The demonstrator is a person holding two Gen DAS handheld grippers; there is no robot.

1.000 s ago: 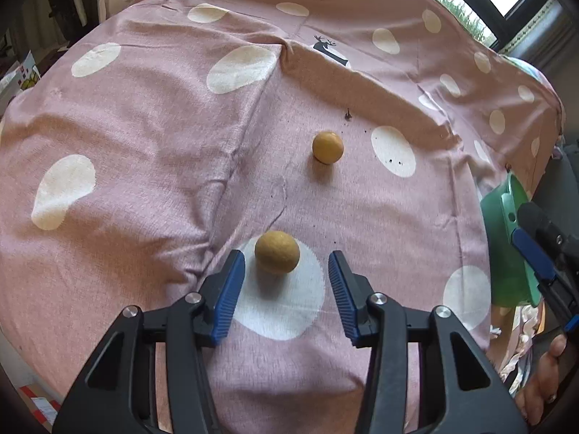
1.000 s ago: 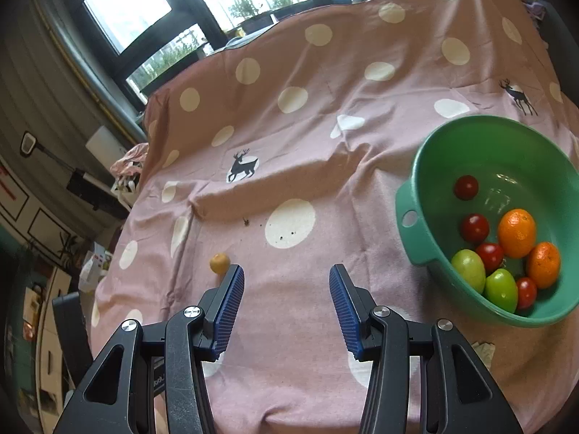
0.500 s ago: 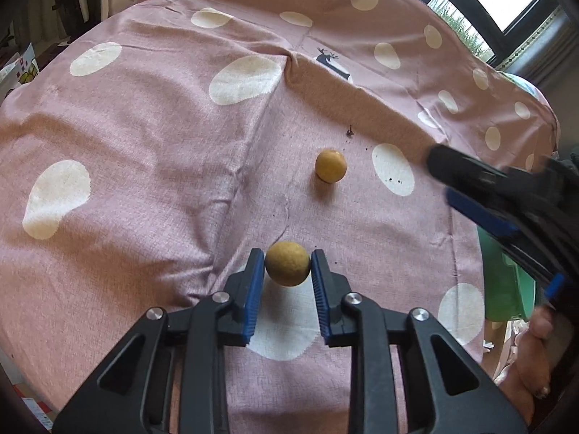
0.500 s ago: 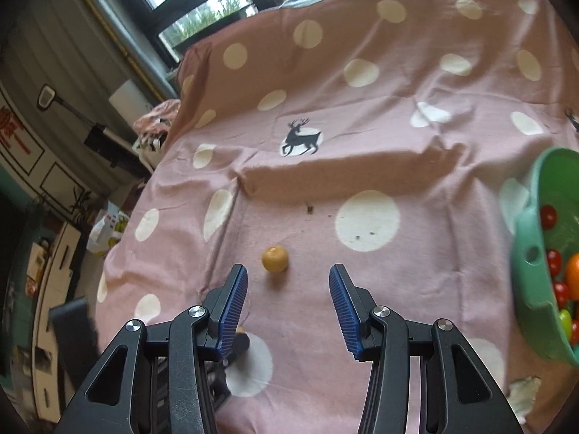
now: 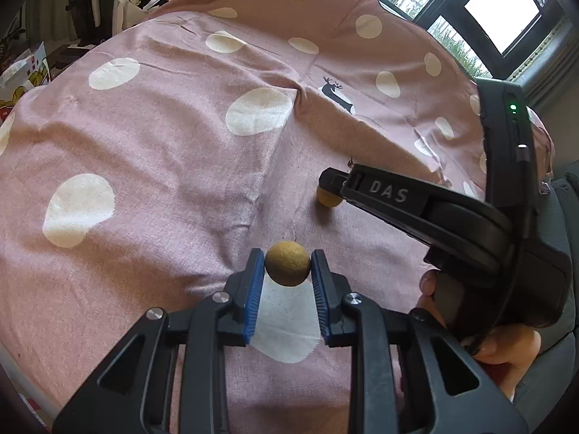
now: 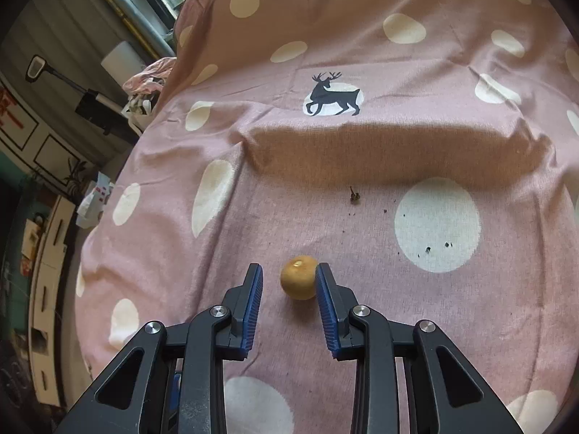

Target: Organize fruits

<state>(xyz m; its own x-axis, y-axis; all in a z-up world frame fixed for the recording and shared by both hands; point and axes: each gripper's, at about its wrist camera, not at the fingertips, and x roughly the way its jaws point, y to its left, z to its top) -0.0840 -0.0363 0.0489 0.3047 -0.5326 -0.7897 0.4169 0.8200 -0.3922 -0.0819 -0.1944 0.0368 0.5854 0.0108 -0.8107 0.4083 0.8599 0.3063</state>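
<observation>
Two small brown fruits, one [image 5: 287, 263] at lower centre, another [image 5: 327, 198] right of centre; two grippers, left [image 5: 286, 282] and right [image 6: 288, 287]; one spotted cloth [image 5: 163, 166].

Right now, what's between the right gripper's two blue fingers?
A small yellow fruit on the spotted cloth, between the right gripper's closing jaws; the right wrist view shows it.

A small yellow-brown fruit [image 6: 299, 277] is bracketed on the pink dotted cloth [image 6: 398, 144] by the right gripper [image 6: 288, 282], whose jaws are closing.
</observation>
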